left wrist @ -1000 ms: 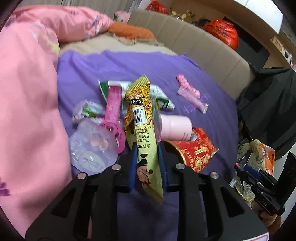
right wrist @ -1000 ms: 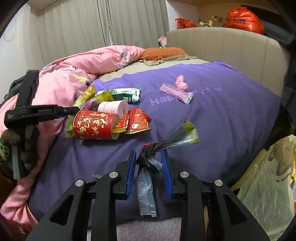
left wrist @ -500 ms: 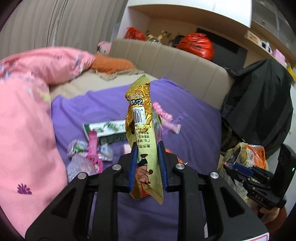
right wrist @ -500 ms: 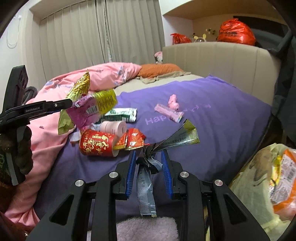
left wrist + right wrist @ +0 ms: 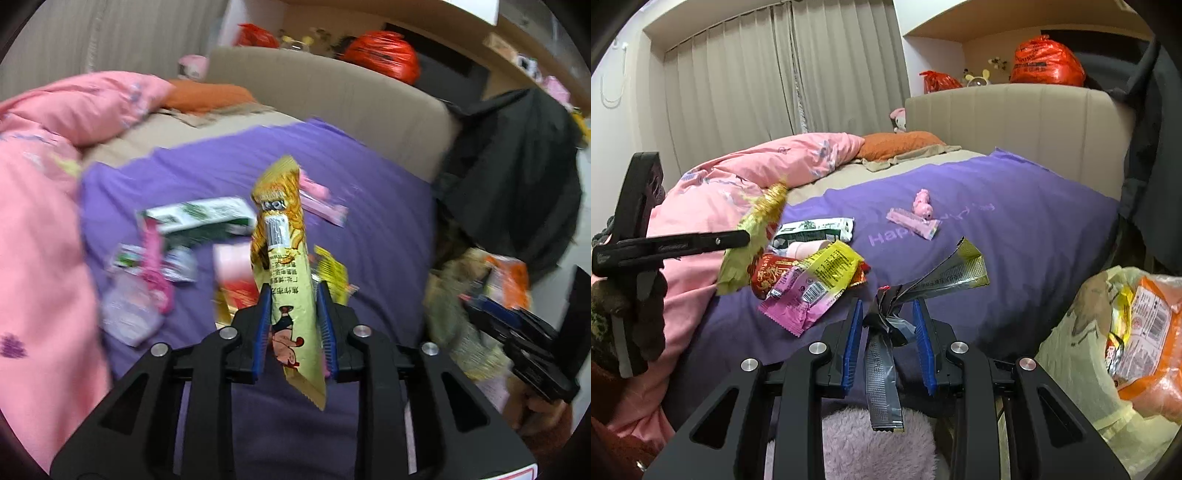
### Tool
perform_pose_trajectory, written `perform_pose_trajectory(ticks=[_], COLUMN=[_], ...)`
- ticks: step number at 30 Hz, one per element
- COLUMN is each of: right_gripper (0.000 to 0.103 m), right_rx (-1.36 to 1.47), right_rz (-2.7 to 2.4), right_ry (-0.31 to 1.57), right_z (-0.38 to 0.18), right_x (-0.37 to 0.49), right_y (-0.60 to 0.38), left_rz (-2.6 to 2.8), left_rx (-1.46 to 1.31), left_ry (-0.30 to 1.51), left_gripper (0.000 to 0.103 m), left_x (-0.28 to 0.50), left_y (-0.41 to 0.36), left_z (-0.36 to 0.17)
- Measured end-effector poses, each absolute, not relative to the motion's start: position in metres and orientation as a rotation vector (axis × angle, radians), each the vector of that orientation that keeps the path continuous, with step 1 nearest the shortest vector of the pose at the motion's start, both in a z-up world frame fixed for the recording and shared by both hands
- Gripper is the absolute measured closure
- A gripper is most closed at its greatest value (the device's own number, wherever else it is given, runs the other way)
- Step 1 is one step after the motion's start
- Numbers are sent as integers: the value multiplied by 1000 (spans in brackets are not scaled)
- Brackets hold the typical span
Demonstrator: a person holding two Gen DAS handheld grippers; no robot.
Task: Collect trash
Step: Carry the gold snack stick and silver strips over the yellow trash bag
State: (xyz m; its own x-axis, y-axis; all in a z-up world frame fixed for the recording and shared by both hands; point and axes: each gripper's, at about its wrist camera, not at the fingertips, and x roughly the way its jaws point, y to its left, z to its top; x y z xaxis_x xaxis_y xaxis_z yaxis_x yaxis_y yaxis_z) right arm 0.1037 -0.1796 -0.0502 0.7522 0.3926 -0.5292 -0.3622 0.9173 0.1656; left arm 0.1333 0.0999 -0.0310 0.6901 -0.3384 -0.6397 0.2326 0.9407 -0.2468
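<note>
The left claw (image 5: 291, 317) has a tall yellow snack wrapper (image 5: 286, 258) standing upright between its blue pads; its jaws are opening, and a gap shows on each side of the wrapper. Seen from the right wrist, a yellow and pink packet (image 5: 812, 284) hangs in the air just below that claw, above the bed.

The right claw (image 5: 888, 325) is clamped on a crumpled silver wrapper (image 5: 886, 354), one end hanging down toward the camera, the other fanning up and to the right past the fingertips.

Low to the right of the right claw stands an open pale plastic trash bag (image 5: 1082, 369). An orange packet (image 5: 1148, 339) with a barcode label fills its mouth, with a scrap of yellow wrapper tucked beside it.

Ahead of the claws lies the purple blanket (image 5: 997, 229) on the bed. On it, to the left, a red cup (image 5: 768, 273) lies on its side; behind it are a pink cup (image 5: 805, 249) and a green and white carton (image 5: 812, 229). Farther off, ahead and slightly right, rest a pink stick wrapper (image 5: 912, 223) and a small pink toy (image 5: 922, 202) touching it.

To the far left is a pink quilt (image 5: 738, 184).
</note>
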Motion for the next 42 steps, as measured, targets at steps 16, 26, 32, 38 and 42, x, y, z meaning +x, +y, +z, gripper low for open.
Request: perform_pose_trajectory(ticks=[16, 26, 32, 38, 42], right_gripper=[76, 76, 76, 76, 76], right_rx=[71, 96, 92, 56, 3], right_rz=[408, 363, 352, 340, 317], right_ry=[619, 610, 586, 521, 449], right_z=[-60, -61, -54, -30, 3], right_x=[111, 106, 100, 89, 79], right_y=[-184, -209, -219, -234, -257], left_rz=[-434, -366, -385, -454, -538], left_rx=[55, 24, 31, 16, 18], left_ry=[831, 953, 878, 745, 681], left_gripper=[53, 69, 71, 71, 71], left_x=[114, 121, 112, 102, 102], left_y=[32, 27, 21, 9, -17], left_z=[-76, -102, -78, -24, 9])
